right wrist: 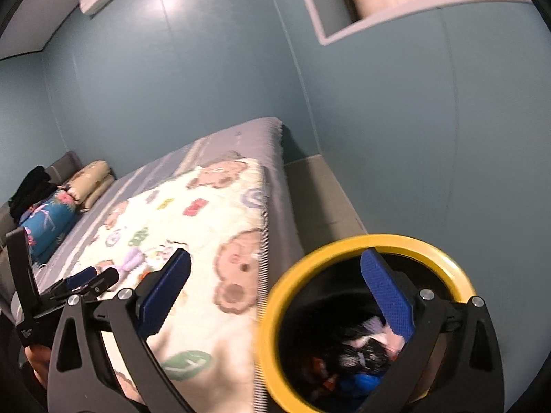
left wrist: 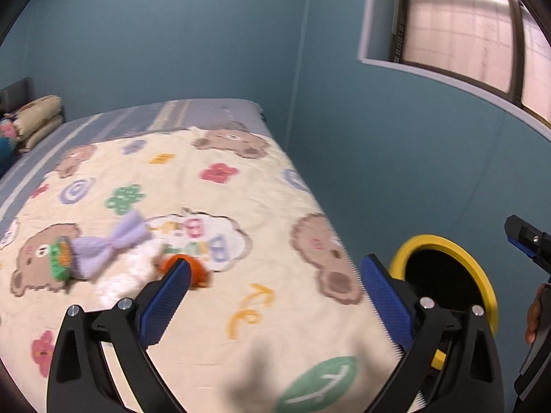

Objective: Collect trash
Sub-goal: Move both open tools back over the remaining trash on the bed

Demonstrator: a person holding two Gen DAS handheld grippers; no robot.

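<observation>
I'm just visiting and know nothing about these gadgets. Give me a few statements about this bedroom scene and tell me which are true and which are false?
1. The bin beside the bed has a yellow rim. True.
2. The bin is empty. False: a heap of mixed bits lies inside it.
3. The left gripper grips an orange scrap. False: its jaws stand wide open with nothing between them; the orange scrap lies on the bedspread.
4. The right gripper is open, one finger over the bin's mouth. True.
5. A purple bow-shaped piece lies on the bedspread. True.
6. The walls are painted red. False: the wall is blue-green.
</observation>
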